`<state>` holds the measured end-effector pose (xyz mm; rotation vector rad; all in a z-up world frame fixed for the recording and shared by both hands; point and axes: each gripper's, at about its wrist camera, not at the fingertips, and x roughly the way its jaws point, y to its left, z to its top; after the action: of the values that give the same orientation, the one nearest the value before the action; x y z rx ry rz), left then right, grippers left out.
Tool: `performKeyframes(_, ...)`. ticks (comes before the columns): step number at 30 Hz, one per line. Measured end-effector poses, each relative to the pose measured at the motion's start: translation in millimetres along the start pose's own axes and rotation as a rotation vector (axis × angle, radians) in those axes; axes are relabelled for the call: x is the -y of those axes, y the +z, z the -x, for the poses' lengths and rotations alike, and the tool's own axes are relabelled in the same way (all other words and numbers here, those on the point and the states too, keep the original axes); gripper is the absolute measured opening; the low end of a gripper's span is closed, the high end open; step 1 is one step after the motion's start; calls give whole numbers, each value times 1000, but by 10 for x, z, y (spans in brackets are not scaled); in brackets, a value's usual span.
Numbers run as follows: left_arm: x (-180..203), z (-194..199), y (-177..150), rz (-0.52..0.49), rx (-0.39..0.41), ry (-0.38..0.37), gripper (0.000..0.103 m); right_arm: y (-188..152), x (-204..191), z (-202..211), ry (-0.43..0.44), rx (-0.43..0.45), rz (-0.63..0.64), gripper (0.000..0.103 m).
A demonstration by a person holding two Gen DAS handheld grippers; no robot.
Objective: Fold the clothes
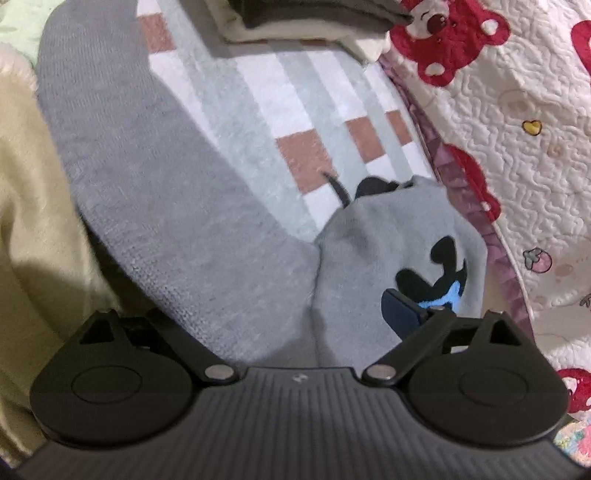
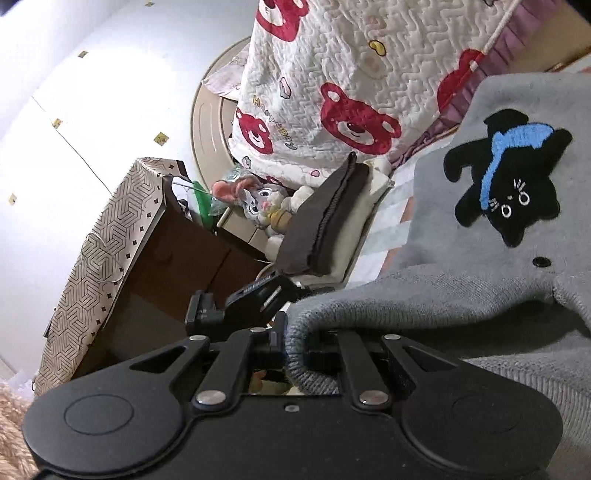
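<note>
A grey knit sweater [image 1: 177,206] with a black cat patch [image 1: 439,273] lies on a checked bed sheet [image 1: 295,110]. My left gripper [image 1: 280,317] stands open right over the sweater; one dark fingertip [image 1: 400,314] shows at the right, the other is hidden under the fabric. In the right wrist view the same sweater [image 2: 461,295] with its cat patch [image 2: 513,177] is on the right. My right gripper [image 2: 295,347] is shut on the sweater's ribbed cuff [image 2: 299,354], which bunches between the jaws.
A folded dark garment on a cream one [image 2: 325,221] lies at the bed's far end, also in the left wrist view [image 1: 314,18]. A white quilt with red bears [image 2: 332,92] hangs beside. A patterned box [image 2: 110,240] and plush toys [image 2: 266,203] stand on the floor.
</note>
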<state>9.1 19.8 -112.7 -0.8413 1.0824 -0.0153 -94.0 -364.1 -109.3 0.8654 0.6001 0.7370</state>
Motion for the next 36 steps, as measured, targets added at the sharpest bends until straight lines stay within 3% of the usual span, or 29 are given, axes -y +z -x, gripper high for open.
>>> performKeyframes(1, 61, 16, 7, -55, 28, 5, 67, -6, 9, -6, 1, -4, -1, 11)
performKeyframes(2, 122, 31, 14, -111, 56, 10, 35, -6, 9, -14, 5, -5, 0, 11)
performKeyframes(4, 271, 106, 12, -260, 138, 40, 8, -6, 7, -30, 15, -8, 4, 11)
performKeyframes(5, 346, 180, 5, -337, 182, 47, 7, -1, -1, -32, 21, -10, 5, 11)
performKeyframes(8, 507, 471, 19, -457, 215, 37, 5, 46, -85, -25, 63, -22, -20, 11)
performKeyframes(13, 530, 1385, -100, -631, 472, -5, 5, 74, -588, 53, 194, -61, 18, 11)
performKeyframes(15, 415, 1366, -94, -640, 457, 38, 5, -11, -676, -39, 154, -114, 22, 11)
performKeyframes(19, 91, 842, -66, -641, 351, 216, 5, -239, -394, -256, -22, -166, -107, 15)
performKeyframes(21, -1, 681, -64, -645, 322, 265, 5, -302, -240, -153, -98, -124, -163, 19)
performKeyframes(23, -54, 608, -66, -651, 307, 283, 5, -291, -199, 218, -196, -37, -153, 26)
performKeyframes(26, -32, 555, -34, -659, 302, 290, 5, -255, -137, 881, -384, 92, -123, 50)
performKeyframes(28, -17, 532, -26, -654, 297, 289, 5, -242, 13, 1377, -566, 176, -150, 50)
performKeyframes(31, -25, 526, -117, -667, 292, 306, 5, -331, 349, 1918, -744, 269, -312, 53)
performKeyframes(33, -30, 518, -153, -670, 287, 317, 6, -454, 565, 2140, -781, 295, -438, 53)
performKeyframes(36, -34, 508, -152, -672, 275, 322, 6, -553, 746, 2147, -767, 278, -500, 52)
